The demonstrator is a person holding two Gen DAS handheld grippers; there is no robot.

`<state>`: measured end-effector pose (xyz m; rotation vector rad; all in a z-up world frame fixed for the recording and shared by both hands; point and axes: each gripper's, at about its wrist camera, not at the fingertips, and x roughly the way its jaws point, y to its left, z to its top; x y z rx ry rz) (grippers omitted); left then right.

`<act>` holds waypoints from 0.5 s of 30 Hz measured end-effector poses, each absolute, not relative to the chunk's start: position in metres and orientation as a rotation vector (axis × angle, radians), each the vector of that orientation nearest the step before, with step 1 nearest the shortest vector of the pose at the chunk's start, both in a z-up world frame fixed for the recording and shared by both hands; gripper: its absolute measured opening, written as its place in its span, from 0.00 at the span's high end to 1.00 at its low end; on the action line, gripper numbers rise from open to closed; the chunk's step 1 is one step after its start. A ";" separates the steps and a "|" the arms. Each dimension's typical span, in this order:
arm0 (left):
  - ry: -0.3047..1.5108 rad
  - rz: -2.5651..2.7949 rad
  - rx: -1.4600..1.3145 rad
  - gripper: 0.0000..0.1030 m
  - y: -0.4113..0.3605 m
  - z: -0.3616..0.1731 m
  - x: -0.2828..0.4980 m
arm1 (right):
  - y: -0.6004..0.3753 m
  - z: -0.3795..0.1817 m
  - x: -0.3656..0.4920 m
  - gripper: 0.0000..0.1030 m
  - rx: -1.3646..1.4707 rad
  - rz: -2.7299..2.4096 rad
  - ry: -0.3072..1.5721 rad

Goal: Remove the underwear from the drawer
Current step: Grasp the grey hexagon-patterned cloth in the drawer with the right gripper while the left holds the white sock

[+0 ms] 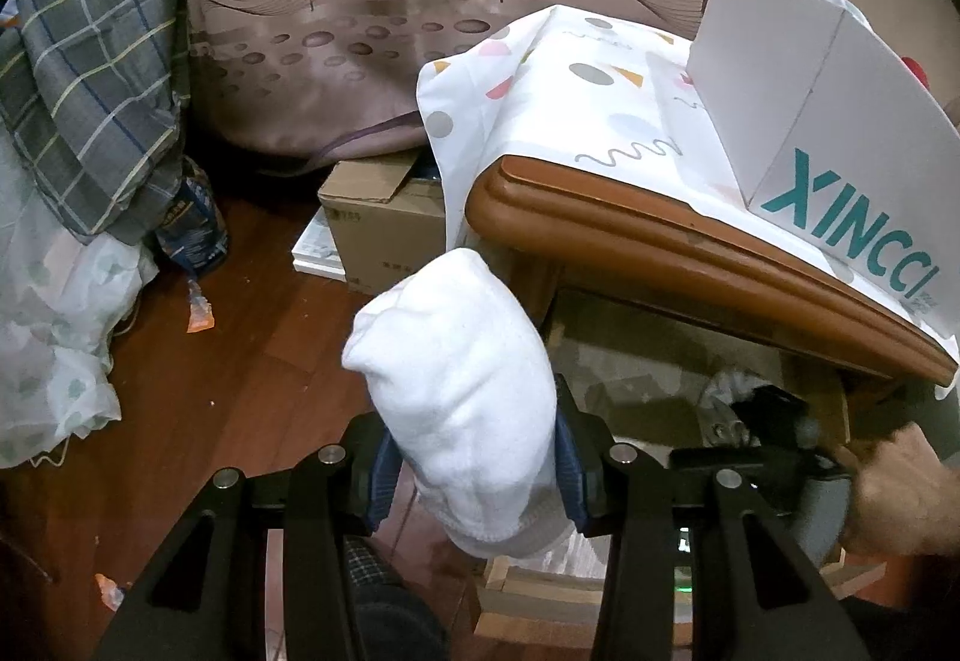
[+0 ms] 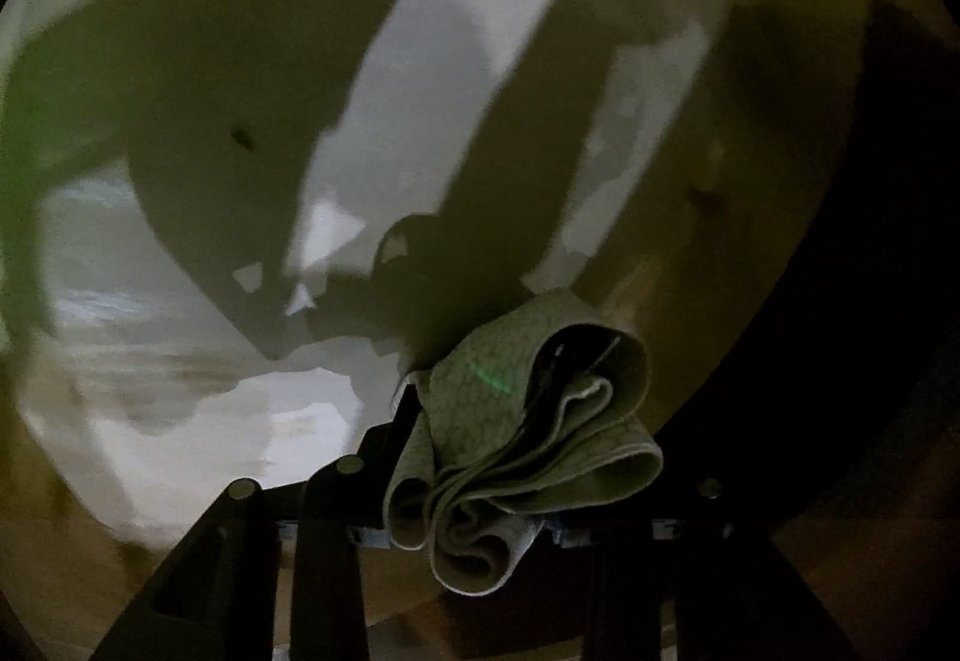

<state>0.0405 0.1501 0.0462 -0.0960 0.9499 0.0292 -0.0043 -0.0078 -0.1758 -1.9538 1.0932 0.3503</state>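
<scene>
Because your left gripper (image 1: pixel 474 469) clamps the white garment (image 1: pixel 456 409) clear of the cabinet (image 1: pixel 660 241), it is out. Your right gripper (image 2: pixel 528 517) pinches a patterned folded garment (image 2: pixel 528 433) inside the dim drawer (image 2: pixel 750 181), ready for withdrawal.

Matte black linkage bars on the left gripper (image 1: pixel 474 487), silver round screws at the joints, blue finger pads (image 1: pixel 567 457) — bare-skinned right hand (image 1: pixel 900 487) at 3 o'clock, with a grey handle.
</scene>
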 end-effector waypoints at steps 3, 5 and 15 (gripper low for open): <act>0.954 0.036 -0.096 0.61 0.150 0.045 0.040 | -0.004 -0.156 -0.001 0.68 -1.771 0.341 1.135; 0.954 0.037 -0.099 0.61 0.151 0.044 0.040 | -0.002 -0.144 0.003 0.69 -1.662 0.330 1.159; 0.956 0.045 -0.092 0.61 0.148 0.043 0.041 | -0.022 -0.082 0.035 0.72 -1.205 0.267 1.222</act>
